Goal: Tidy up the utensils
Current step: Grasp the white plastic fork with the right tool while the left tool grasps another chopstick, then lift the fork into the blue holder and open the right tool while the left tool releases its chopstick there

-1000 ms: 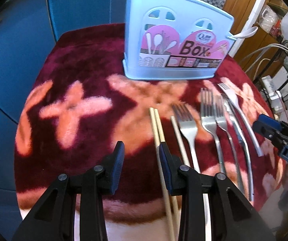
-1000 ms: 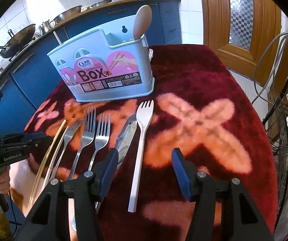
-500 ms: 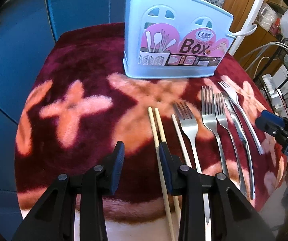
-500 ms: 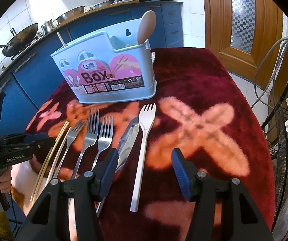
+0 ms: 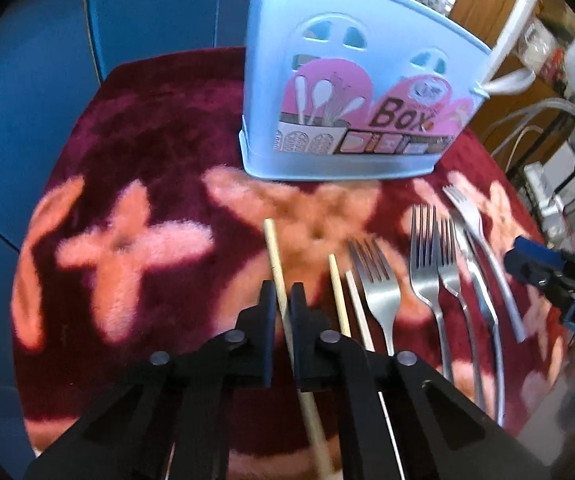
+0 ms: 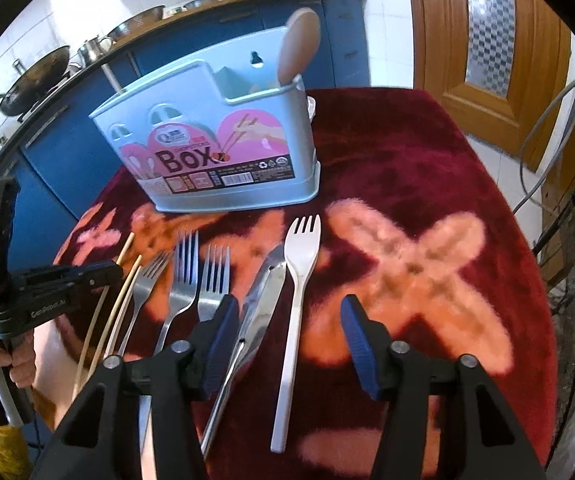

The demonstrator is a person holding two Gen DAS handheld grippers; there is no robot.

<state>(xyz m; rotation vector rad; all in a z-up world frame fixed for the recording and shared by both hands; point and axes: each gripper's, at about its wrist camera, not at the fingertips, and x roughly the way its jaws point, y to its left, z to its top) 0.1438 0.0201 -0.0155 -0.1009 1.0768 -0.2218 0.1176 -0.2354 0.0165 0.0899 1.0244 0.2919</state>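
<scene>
A light blue utensil box (image 5: 351, 104) stands at the back of the red flowered cloth; it also shows in the right wrist view (image 6: 215, 148) with a wooden spoon (image 6: 299, 44) in it. My left gripper (image 5: 282, 308) is shut on a wooden chopstick (image 5: 275, 256). Two more chopsticks (image 5: 339, 292) lie to its right, then several metal forks (image 5: 423, 256). My right gripper (image 6: 287, 316) is open above a knife (image 6: 263, 300) and a white plastic fork (image 6: 299, 280). The left gripper also shows in the right wrist view (image 6: 67, 280).
The cloth (image 6: 407, 152) covers a small table. Blue kitchen cabinets (image 5: 27, 60) stand behind. A wooden door (image 6: 487, 40) and cables (image 6: 559, 120) are to the right. The cloth's front edge is near both grippers.
My left gripper has shut on one chopstick and moved it slightly left, apart from the other two. The right gripper has stayed open and shifted a little forward.
</scene>
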